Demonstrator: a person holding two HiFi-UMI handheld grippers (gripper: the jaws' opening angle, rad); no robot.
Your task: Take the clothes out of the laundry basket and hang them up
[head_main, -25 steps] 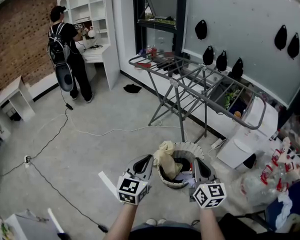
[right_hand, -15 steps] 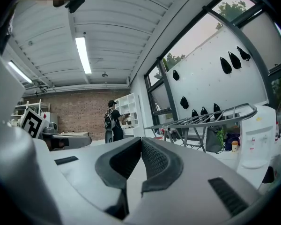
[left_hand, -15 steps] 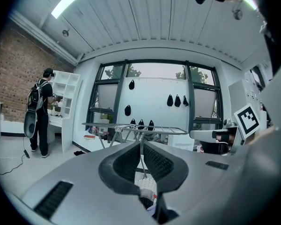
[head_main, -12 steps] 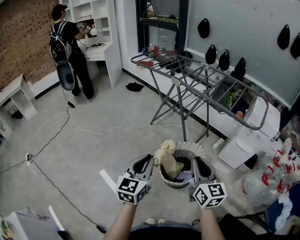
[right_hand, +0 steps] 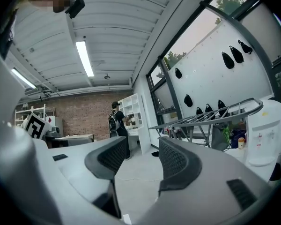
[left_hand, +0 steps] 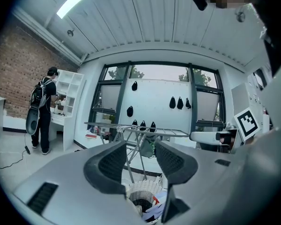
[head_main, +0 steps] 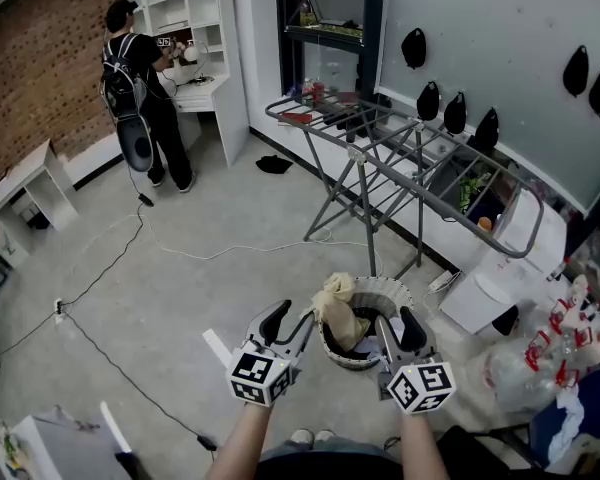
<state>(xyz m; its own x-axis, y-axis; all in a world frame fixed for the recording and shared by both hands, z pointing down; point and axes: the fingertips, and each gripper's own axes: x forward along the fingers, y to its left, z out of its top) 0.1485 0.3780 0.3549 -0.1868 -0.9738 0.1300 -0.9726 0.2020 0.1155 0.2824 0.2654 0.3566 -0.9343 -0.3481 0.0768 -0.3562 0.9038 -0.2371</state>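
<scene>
The round white laundry basket [head_main: 388, 292] stands on the floor just ahead of me, with a beige cloth [head_main: 338, 308] draped over its left rim and darker clothes inside. My left gripper [head_main: 292, 319] hovers at the basket's left side and my right gripper [head_main: 397, 324] over its near right rim. Both sets of jaws are opening, with nothing between them. In the left gripper view the basket [left_hand: 145, 195] shows below the left gripper [left_hand: 141, 162]. The right gripper [right_hand: 143, 159] points at bare floor. The grey drying rack [head_main: 400, 138] stands bare behind the basket.
A person [head_main: 140, 78] with a backpack stands at white shelves [head_main: 195, 28] at the far left. Cables [head_main: 110, 268] trail over the floor. A white appliance [head_main: 500, 268] and plastic bags [head_main: 540, 358] crowd the right. A dark item [head_main: 273, 164] lies by the window.
Both grippers' jaws have gone from shut to open. The view has tilted slightly, so the basket sits a little lower and nearer.
</scene>
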